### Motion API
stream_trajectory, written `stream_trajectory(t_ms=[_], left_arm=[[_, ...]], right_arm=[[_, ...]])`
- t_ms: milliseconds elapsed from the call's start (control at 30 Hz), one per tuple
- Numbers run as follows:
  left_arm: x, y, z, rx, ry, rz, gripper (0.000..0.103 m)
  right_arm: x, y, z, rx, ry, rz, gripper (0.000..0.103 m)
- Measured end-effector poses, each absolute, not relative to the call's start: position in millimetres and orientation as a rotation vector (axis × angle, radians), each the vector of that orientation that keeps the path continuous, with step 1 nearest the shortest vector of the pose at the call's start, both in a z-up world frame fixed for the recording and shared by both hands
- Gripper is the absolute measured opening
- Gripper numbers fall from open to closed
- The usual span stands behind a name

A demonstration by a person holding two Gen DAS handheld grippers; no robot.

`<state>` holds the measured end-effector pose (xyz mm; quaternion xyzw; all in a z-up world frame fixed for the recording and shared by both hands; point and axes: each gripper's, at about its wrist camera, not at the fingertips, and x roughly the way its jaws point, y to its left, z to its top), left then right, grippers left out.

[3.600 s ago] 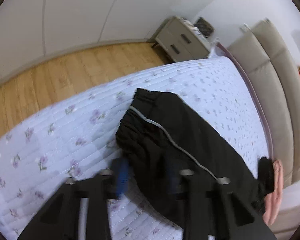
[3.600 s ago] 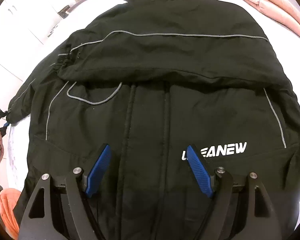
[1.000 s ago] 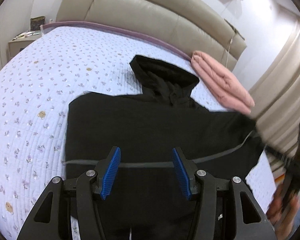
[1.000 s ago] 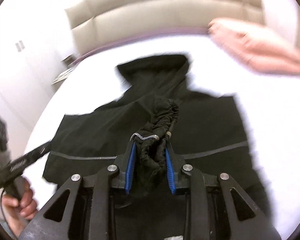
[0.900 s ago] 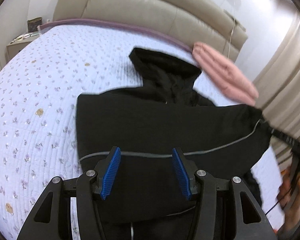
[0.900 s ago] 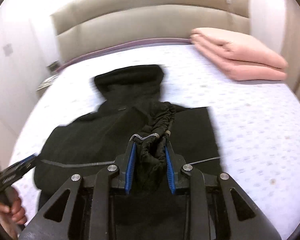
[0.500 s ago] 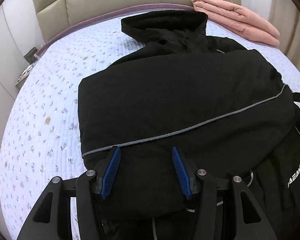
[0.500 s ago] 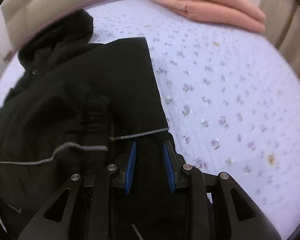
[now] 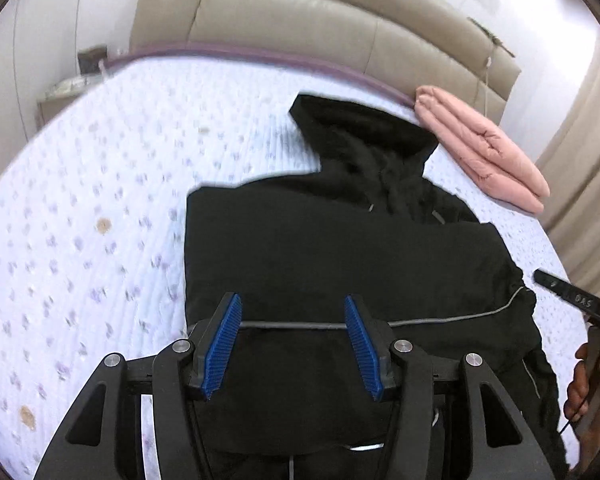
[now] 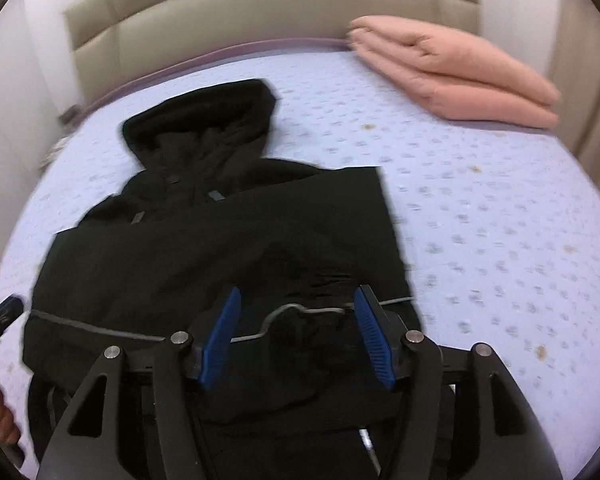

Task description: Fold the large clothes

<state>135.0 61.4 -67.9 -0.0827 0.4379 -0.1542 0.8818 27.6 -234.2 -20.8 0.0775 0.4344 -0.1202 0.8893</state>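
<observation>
A black hooded jacket lies on the bed with both sleeves folded across its chest and its hood toward the headboard. My left gripper hovers open over the lower part of the jacket, above a grey piping line, with nothing gripped. My right gripper is opening its jaws; the gathered sleeve cuff lies between the blue pads, which no longer press on it. The other gripper's tip and a hand show at the right edge of the left wrist view.
The floral quilted bed cover spreads to both sides of the jacket. A folded pink blanket rests near the padded beige headboard. A nightstand stands at the far left corner.
The right gripper carried the sleeve cuff across the jacket, lowered it, and its jaws spread apart off the cuff. The left gripper stayed open and dipped over the jacket.
</observation>
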Motion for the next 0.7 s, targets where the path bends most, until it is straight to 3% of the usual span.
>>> stream_trajectory(t_ms=[167, 400, 567, 700], left_arm=[[144, 52, -91, -0.113, 0.978, -0.295, 0.056], [132, 16, -99, 0.157, 0.932, -0.272, 0.064], [133, 24, -93, 0.172, 0.896, -0.191, 0.065], [136, 43, -73, 0.075, 0.863, -0.143, 0.065]], right_arm=[[33, -217, -9, 0.167, 0.87, -0.164, 0.063], [63, -211, -96, 0.121, 1.068, -0.278, 0.065], [73, -205, -84, 0.088, 1.159, -0.323, 0.062], [63, -190, -28, 0.206, 1.037, -0.309, 0.064]])
